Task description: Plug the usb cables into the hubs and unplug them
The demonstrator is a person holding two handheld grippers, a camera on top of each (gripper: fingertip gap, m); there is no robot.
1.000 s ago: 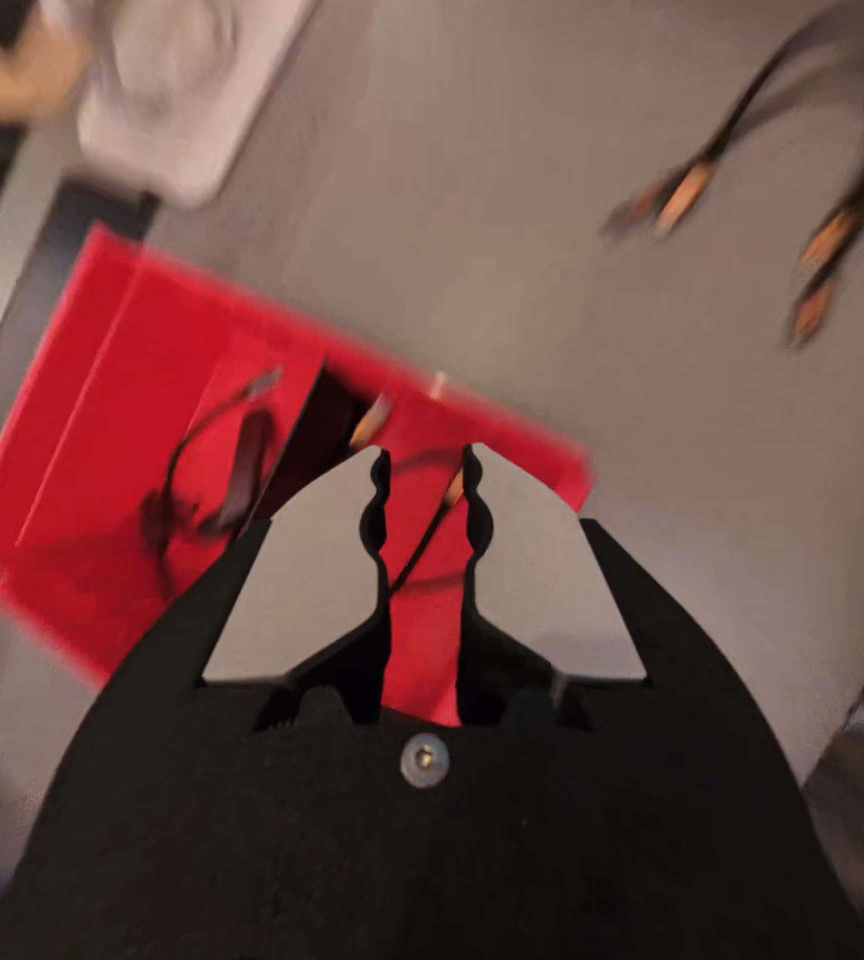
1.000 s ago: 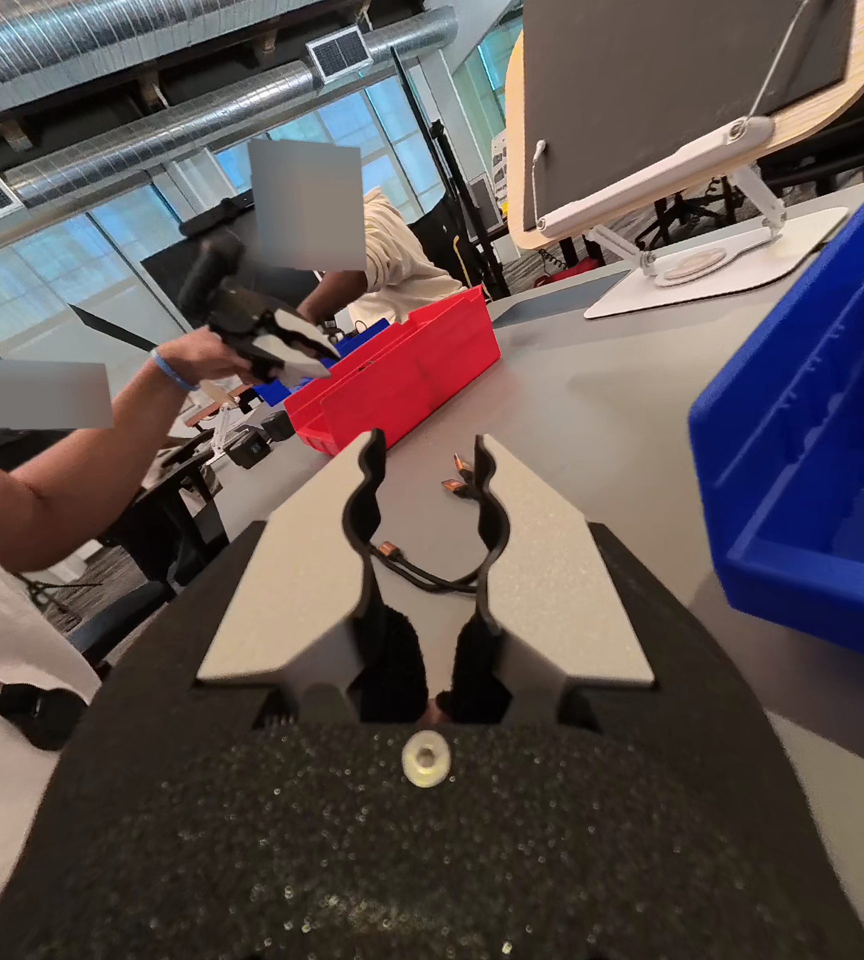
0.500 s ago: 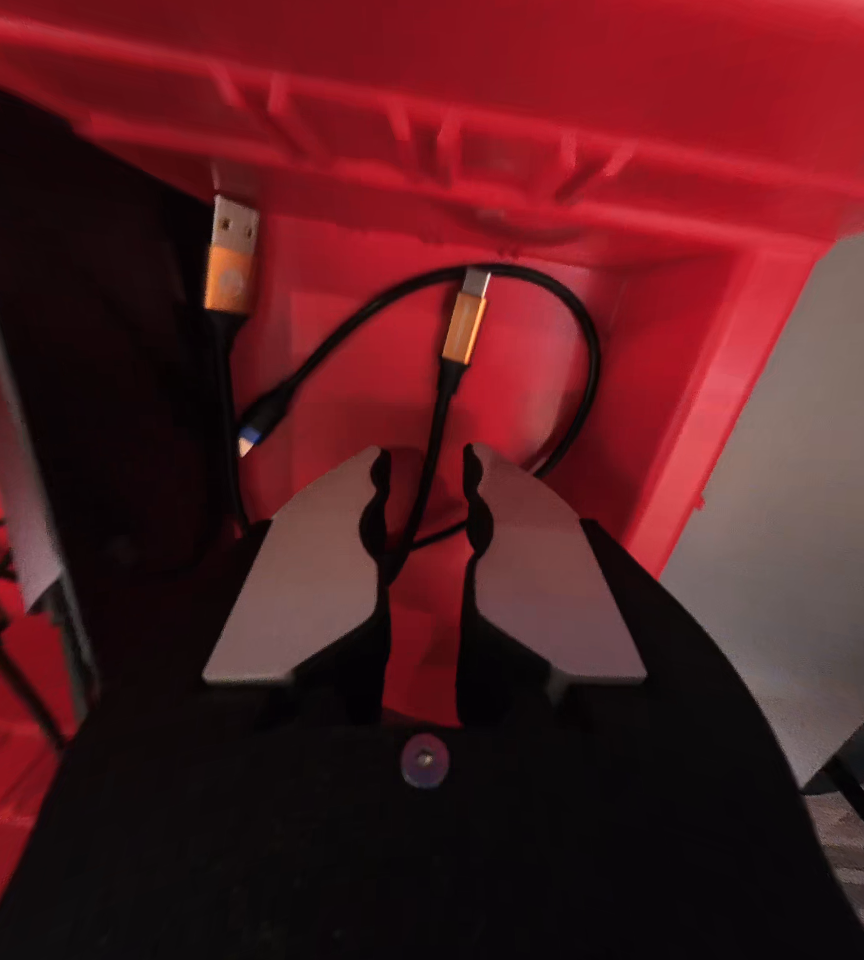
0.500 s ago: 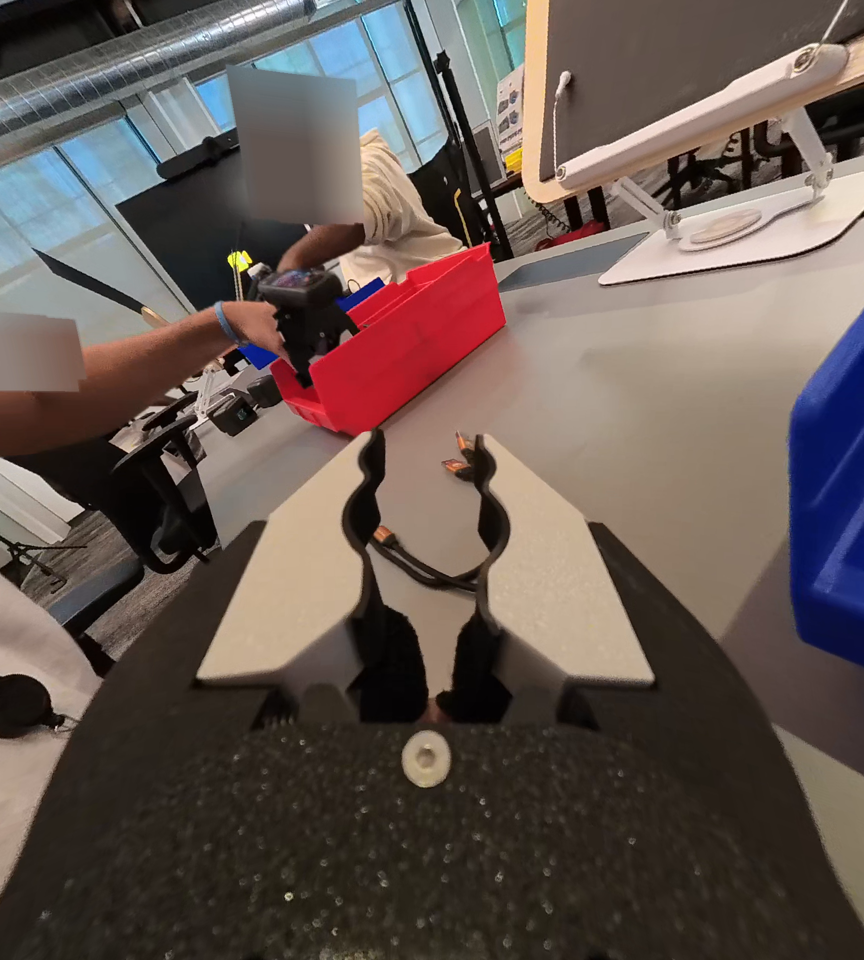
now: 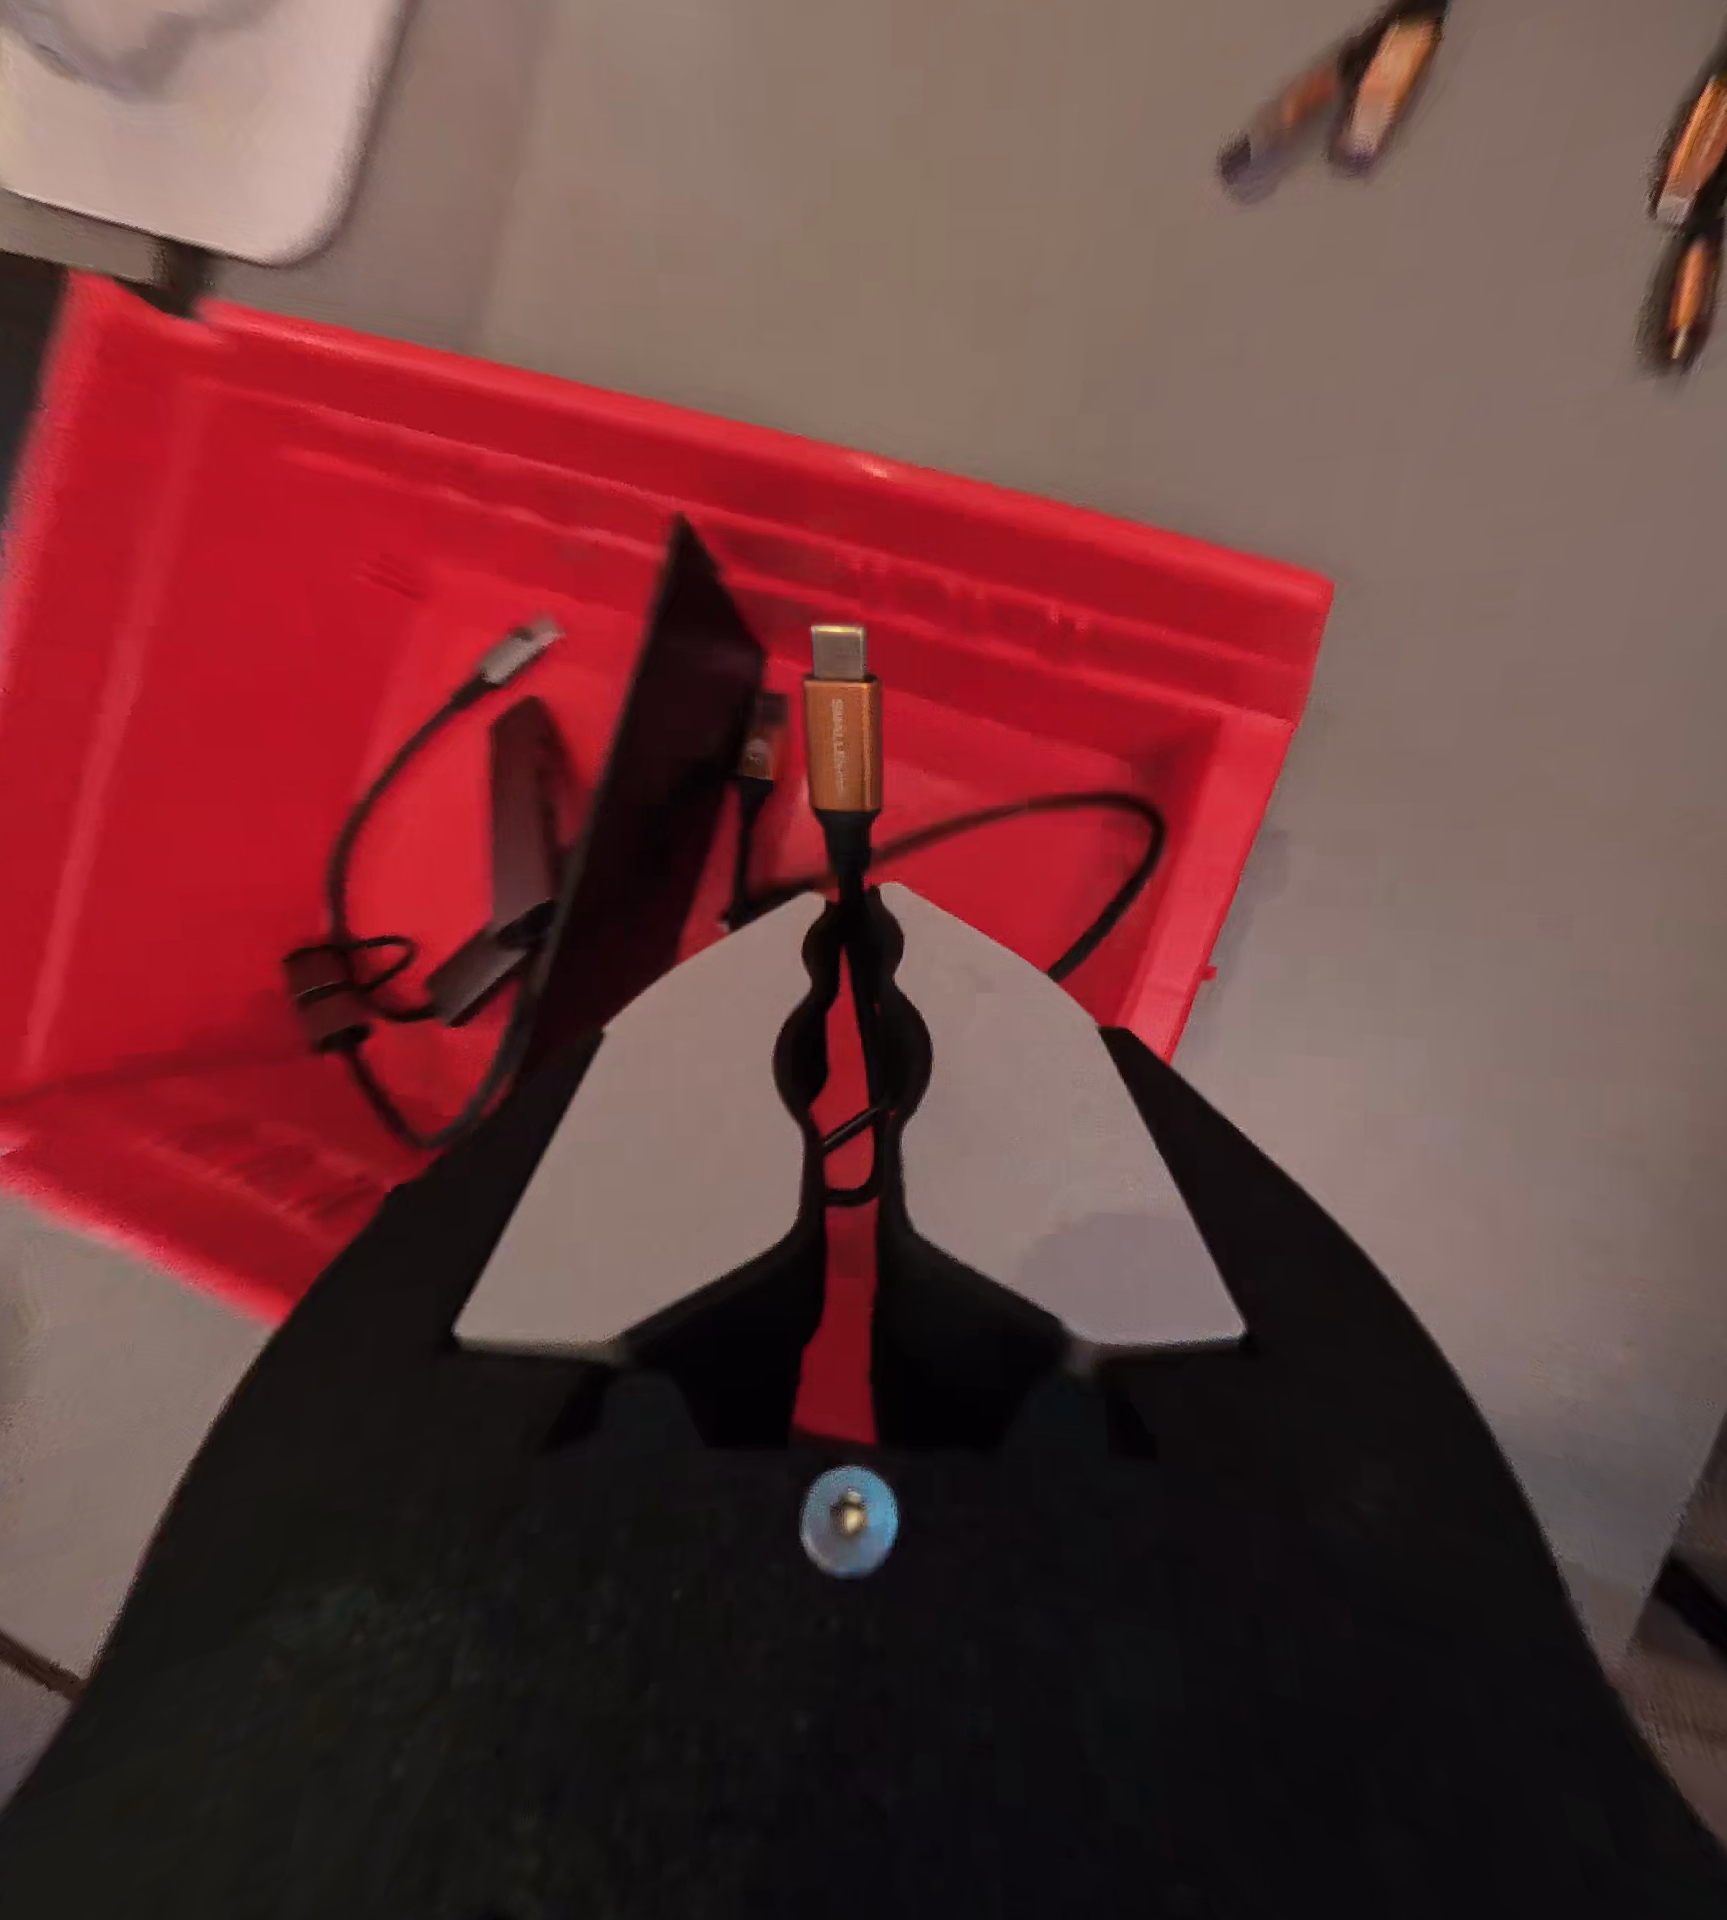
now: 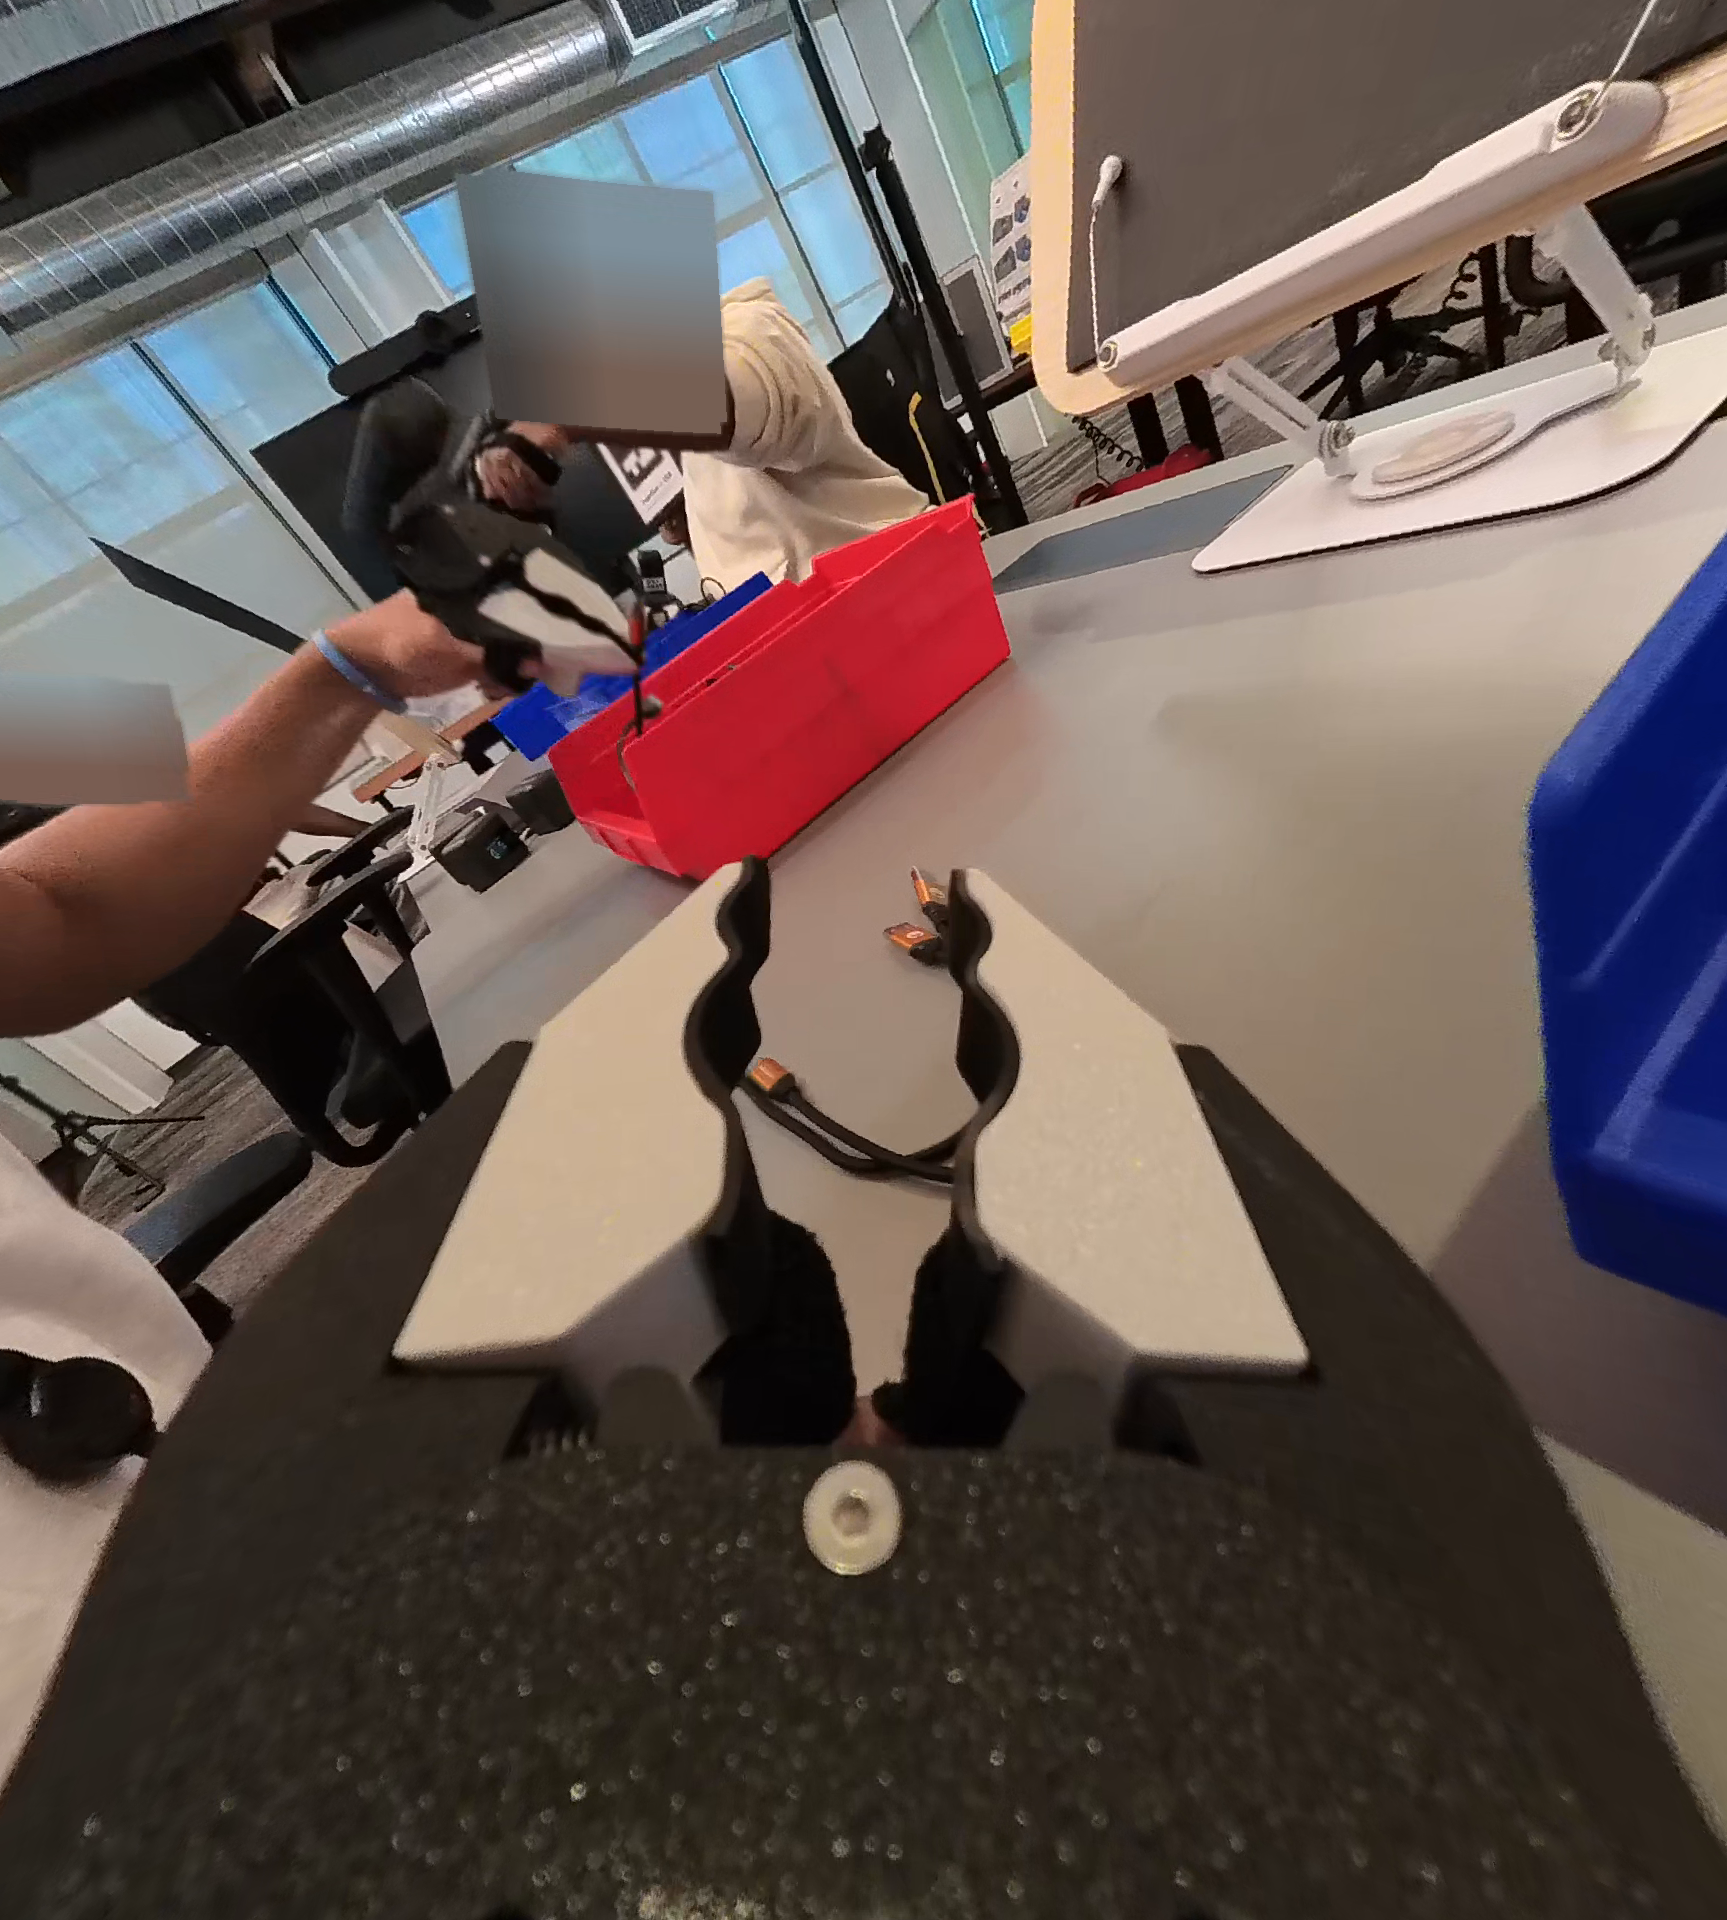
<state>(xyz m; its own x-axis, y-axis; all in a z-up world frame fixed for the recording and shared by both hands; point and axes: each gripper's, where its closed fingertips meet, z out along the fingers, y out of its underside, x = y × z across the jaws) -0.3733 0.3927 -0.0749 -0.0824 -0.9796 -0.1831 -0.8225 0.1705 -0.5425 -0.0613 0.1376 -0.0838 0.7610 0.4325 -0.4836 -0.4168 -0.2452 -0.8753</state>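
In the left wrist view, my left gripper (image 5: 854,896) is shut on a black cable just below its orange connector (image 5: 841,743), which sticks up past the fingertips. It holds the cable above a red bin (image 5: 215,644) with a black divider (image 5: 661,790); the rest of the cable loops down into the right compartment. In the right wrist view, my right gripper (image 6: 859,883) is open and empty, low over the grey table (image 6: 1254,831). A black cable with orange connectors (image 6: 843,1138) lies on the table between and beyond its fingers. The left gripper (image 6: 526,613) shows farther off above the red bin (image 6: 817,717).
Another dark cable (image 5: 402,894) lies in the red bin's left compartment. More orange-tipped cables (image 5: 1695,166) lie on the table. A blue bin (image 6: 1690,935) stands close at the right. A board on a white stand (image 6: 1461,436) is at the back. A person in a cream top (image 6: 786,457) sits behind the red bin. Left tips to right tips: about 40 cm.
My left gripper dipped into the red bin, shut on the cable below its orange connector and lifted it above the bin. My right gripper stayed open, nearly still.
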